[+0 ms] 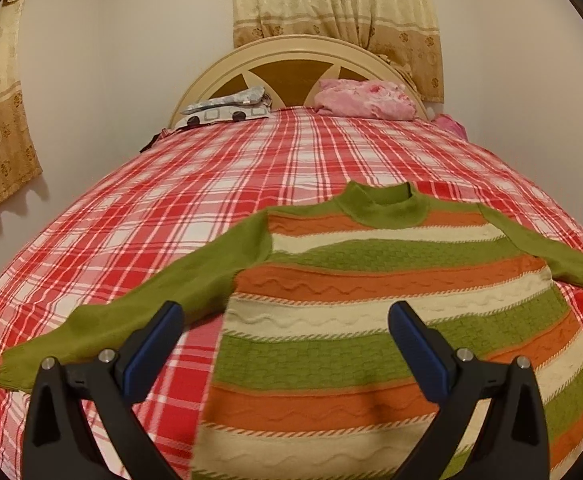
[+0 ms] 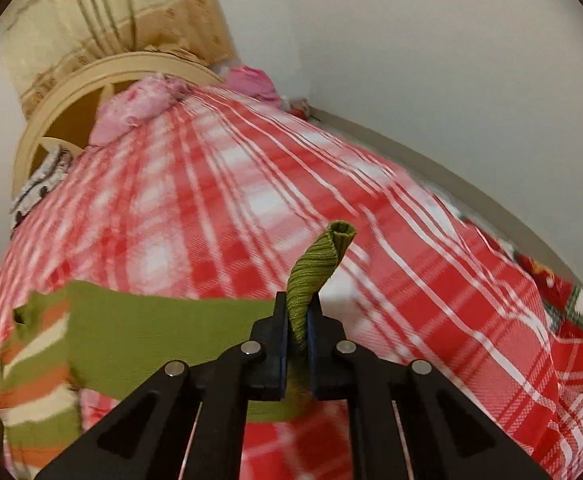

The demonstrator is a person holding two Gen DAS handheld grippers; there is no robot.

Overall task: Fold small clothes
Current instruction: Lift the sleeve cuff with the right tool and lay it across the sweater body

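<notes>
Here my right gripper pinches the green sleeve cuff; only the left view shows my left gripper spread above the striped sweater on the bed.

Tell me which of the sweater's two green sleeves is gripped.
The right sleeve: its cuff sticks up, pinched in the shut right tool. The left sleeve lies flat on the bedspread, ungripped.
</notes>
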